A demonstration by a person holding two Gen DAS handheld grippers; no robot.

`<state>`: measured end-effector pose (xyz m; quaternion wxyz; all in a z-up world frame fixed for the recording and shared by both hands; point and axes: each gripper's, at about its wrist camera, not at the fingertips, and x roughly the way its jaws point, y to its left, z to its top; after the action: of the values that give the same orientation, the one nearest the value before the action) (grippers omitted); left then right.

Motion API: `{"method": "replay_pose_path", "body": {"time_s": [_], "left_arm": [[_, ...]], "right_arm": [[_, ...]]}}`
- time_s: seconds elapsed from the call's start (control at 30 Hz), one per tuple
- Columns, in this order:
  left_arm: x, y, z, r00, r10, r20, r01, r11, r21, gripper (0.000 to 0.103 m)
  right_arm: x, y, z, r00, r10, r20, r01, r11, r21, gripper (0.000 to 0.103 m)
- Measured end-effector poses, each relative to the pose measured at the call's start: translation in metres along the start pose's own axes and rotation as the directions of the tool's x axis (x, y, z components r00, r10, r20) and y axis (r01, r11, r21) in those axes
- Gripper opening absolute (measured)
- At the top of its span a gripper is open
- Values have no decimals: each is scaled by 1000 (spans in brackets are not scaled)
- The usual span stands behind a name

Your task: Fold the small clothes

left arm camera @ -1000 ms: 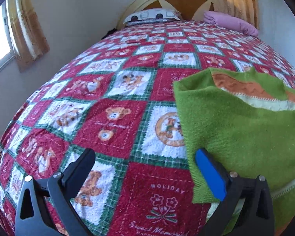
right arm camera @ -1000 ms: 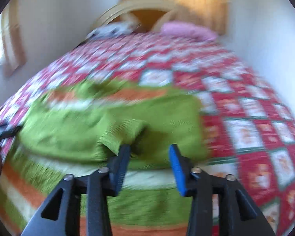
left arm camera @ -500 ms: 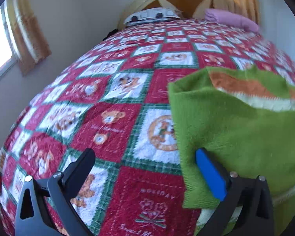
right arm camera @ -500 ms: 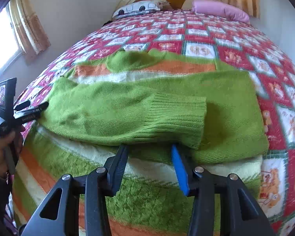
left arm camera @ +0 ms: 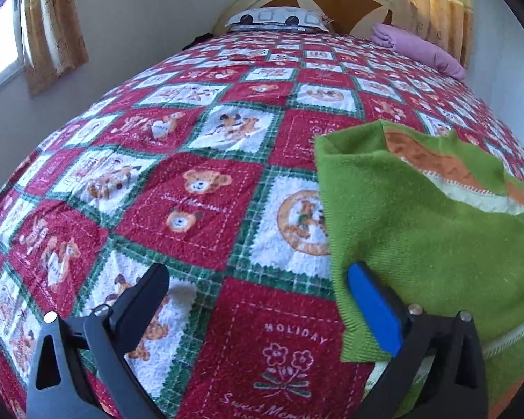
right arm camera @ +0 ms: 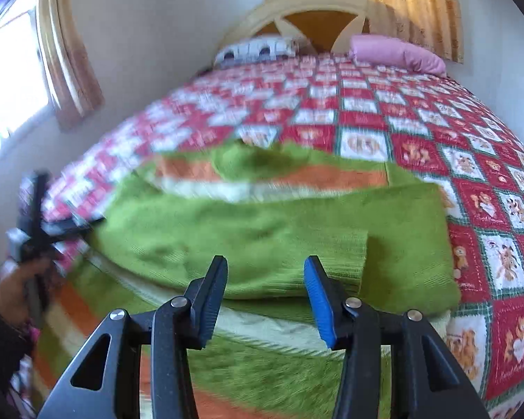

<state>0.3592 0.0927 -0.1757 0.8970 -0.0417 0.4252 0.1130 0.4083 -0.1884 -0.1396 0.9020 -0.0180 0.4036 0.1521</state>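
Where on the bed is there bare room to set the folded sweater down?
Bare quilt runs left of the green sweater up to the patterned pillow and pink pillow. A strip lies right of it. The near edge is crowded by the sweater.

the sweater [right arm camera: 269, 237] is bright green with orange and cream stripes. the quilt [left arm camera: 199, 188] on the bed is a patchwork of red and white squares with green plaid borders and teddy bear prints. each pair of tongs [right arm camera: 265, 300] is black with one blue pad [left arm camera: 375, 309]. a pink pillow [right arm camera: 398, 52] lies by yellow-orange curtains [left arm camera: 52, 24].
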Motion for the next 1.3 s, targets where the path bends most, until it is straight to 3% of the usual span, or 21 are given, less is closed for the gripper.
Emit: {"method": "replay_pose_path", "body": {"time_s": [0.07,0.23,0.37,0.43,0.5,0.57,0.67,0.9,1.3], "left_arm": [[-2,4,-1,1000,-24,2,25,1000,-16,103],[-14,14,-9,999,-37,23,38,997,-63,103],[-34,21,-19,995,-87,47,90,992,-82,103],[-43,20,-28,992,-110,58,114,991,-73,103],[-51,18,-36,990,-131,56,135,989,-61,103],[-58,18,-42,987,-151,53,154,986,-60,103],[-73,16,-50,980,-188,64,191,980,-61,103],[-101,5,-64,976,-202,75,202,979,10,103],[-123,-4,-87,979,-194,66,189,979,83,103]], "right_arm": [[19,-17,-11,995,4,-95,2,998,61,47],[0,-23,-21,998,-8,-63,11,999,43,46],[-8,-25,-26,998,-20,-56,23,998,54,47],[-6,-28,-29,995,-62,-72,67,996,63,48],[2,-34,-33,991,-95,-97,103,991,83,55],[5,-38,-36,995,-49,-90,57,994,91,66],[3,-36,-37,995,-56,-80,62,995,81,68],[-25,-31,-42,992,-123,-16,124,985,120,68],[-61,-15,-74,998,-55,-41,60,989,133,68]]}}
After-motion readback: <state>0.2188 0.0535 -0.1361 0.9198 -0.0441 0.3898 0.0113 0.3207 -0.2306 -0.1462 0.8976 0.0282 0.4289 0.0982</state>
